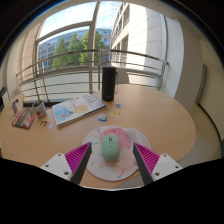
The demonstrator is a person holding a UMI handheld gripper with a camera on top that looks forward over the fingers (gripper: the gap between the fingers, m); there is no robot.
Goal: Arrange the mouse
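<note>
The claw points forward and slightly downward, its two fingers rising from below and angling inward toward one another. The left finger and the right finger stand well apart, so the jaws are spread wide. Each finger carries a magenta pad on its inner face, the left pad and the right pad facing each other across the gap. The fingertips are pale grey and end at about the same height, level with one another. Neither pad presses on anything. The hand that carries the claw is out of sight behind the camera.
</note>
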